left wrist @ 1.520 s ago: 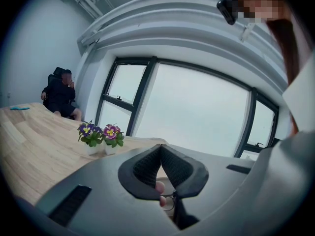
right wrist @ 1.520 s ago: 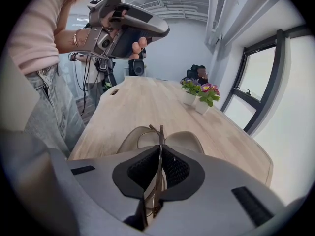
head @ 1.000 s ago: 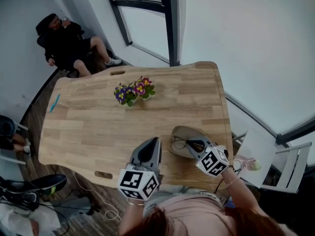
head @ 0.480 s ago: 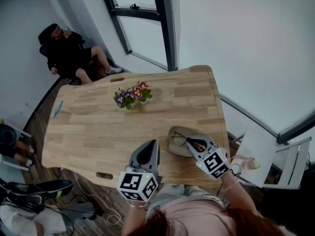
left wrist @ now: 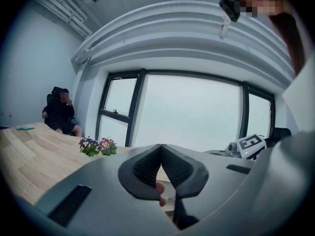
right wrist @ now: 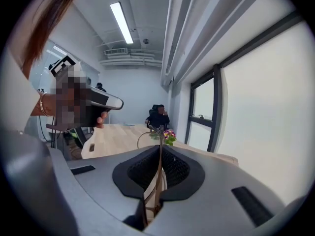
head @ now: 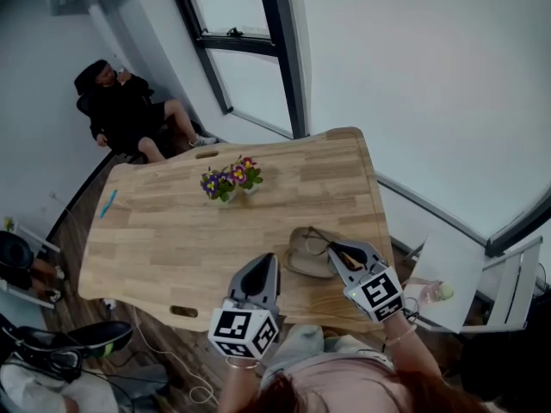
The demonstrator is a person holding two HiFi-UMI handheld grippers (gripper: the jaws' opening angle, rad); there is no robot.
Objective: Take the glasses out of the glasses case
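A beige glasses case lies open on the wooden table near its front right corner. My right gripper reaches over the case's right side and is shut on thin wire-framed glasses, pinching them by a temple. In the right gripper view the glasses stand up between the closed jaws of the gripper, one lens rim curving to the left. My left gripper hangs just left of the case, shut with nothing in it; the left gripper view shows the gripper with its pads pressed together.
A small pot of purple and yellow flowers stands mid-table, and a blue pen lies at the far left edge. A person sits in a chair beyond the table. A white chair and a bottle are at the right.
The right gripper has drawn the glasses up and toward the case's right edge. The left gripper has stayed beside the case. The head view has shifted slightly.
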